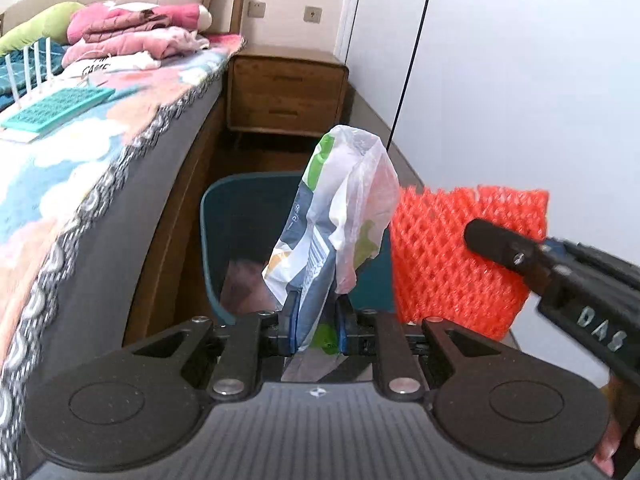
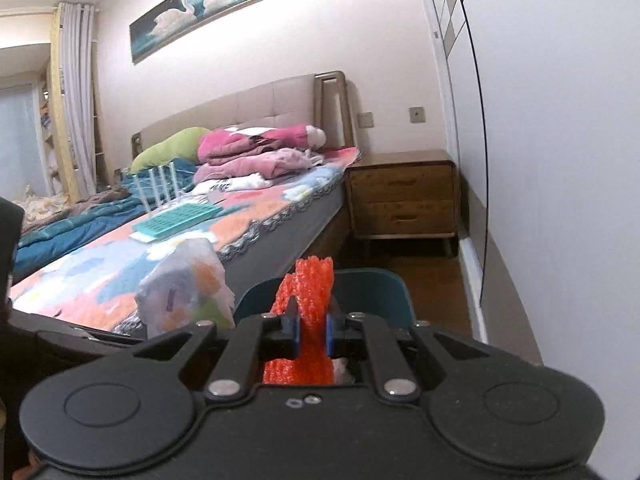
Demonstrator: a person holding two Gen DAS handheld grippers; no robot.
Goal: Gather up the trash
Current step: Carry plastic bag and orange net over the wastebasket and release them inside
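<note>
Left gripper: my left gripper (image 1: 316, 320) is clamped on a crumpled plastic bag (image 1: 340, 216), its blue pads pressing the bag's lower part from both sides.
Plastic bag: thin, translucent white film with green, grey and orange print; it stands up out of the jaws in a wrinkled peak, limp at the top. It also shows in the right wrist view (image 2: 184, 284), just left of my other gripper.
Right gripper: my right gripper (image 2: 312, 328) is closed on a piece of orange foam netting (image 2: 312, 292), pinched edge-on between the blue pads.
Foam netting: bright orange, soft open diamond mesh; in the left wrist view it reads as a flat, roughly rectangular sheet (image 1: 440, 248) held by its right edge.
Bin: a dark teal plastic bin (image 1: 224, 216) with a smooth rounded rim sits on the wooden floor (image 1: 256, 156) between the bed and the white wardrobe (image 1: 520, 80), below and behind both held pieces.
Bin contents: something pale and pinkish lies inside; I cannot tell what it is.
Bed: patterned quilted cover (image 1: 80, 152) with a grey lace-like fringe; folded pink clothes (image 1: 132, 36) are stacked on it.
Nightstand: brown wood, two drawers (image 1: 286, 92), beyond the bin.
</note>
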